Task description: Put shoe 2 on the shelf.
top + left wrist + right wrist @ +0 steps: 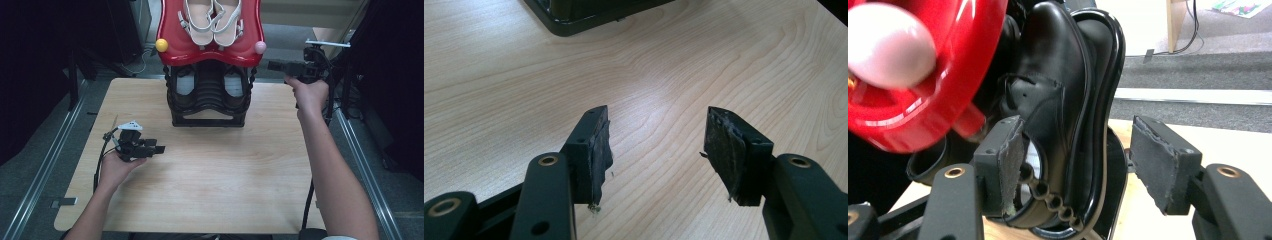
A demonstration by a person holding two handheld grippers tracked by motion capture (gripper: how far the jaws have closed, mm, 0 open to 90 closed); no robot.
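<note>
A shoe rack stands at the table's far middle: a glossy red top shelf carries a pair of white strappy sandals, and a black lower shelf holds a pair of black leather shoes. My right gripper hovers open just right of the rack, level with the lower shelf. In the right gripper view a black shoe stands close ahead of the open jaws, beside the red shelf's pink knob. My left gripper rests open low over the table's left part, nothing between its pads.
The wooden table spreads wide in front of the rack. A yellow knob marks the red shelf's left corner. Metal rails run along both table sides, and dark stands and cables crowd the back right.
</note>
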